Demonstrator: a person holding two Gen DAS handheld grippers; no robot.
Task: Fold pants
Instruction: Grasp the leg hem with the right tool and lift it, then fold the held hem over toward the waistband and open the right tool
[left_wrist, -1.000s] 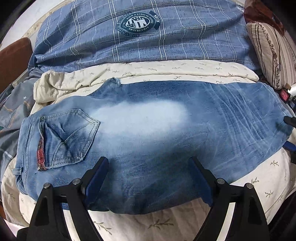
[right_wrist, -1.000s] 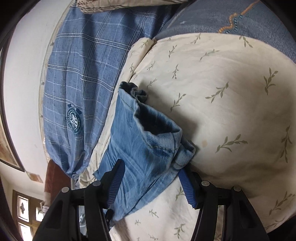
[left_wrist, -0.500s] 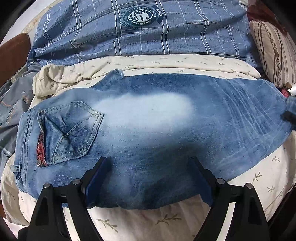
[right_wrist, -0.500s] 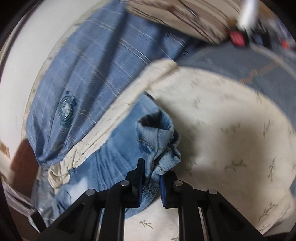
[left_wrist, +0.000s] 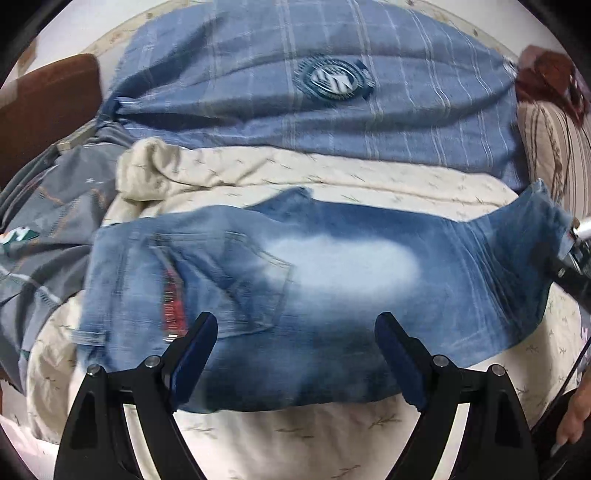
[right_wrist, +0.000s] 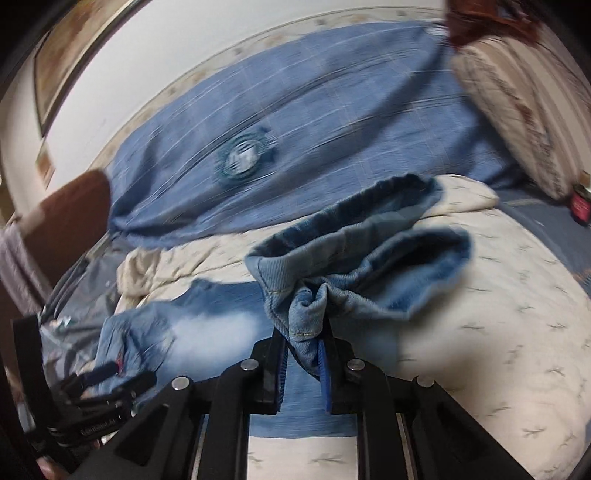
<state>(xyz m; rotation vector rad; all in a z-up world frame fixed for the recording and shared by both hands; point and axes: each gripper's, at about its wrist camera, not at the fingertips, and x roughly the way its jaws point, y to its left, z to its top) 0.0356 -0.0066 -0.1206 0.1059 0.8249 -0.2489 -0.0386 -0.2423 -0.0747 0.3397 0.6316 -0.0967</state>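
No container shows here. My right gripper (right_wrist: 303, 363) is clenched on the bunched hem of the jeans (left_wrist: 332, 280), lifting both cuffs clear of the cream quilt (left_wrist: 332, 435). The faded denim lies across that quilt, back pocket up, waist away from the held cuffs. My left gripper (left_wrist: 295, 354) hangs released above the jeans.

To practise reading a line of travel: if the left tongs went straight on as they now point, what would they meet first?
Most likely the jeans: the open left tongs point down at the denim below the faded patch.
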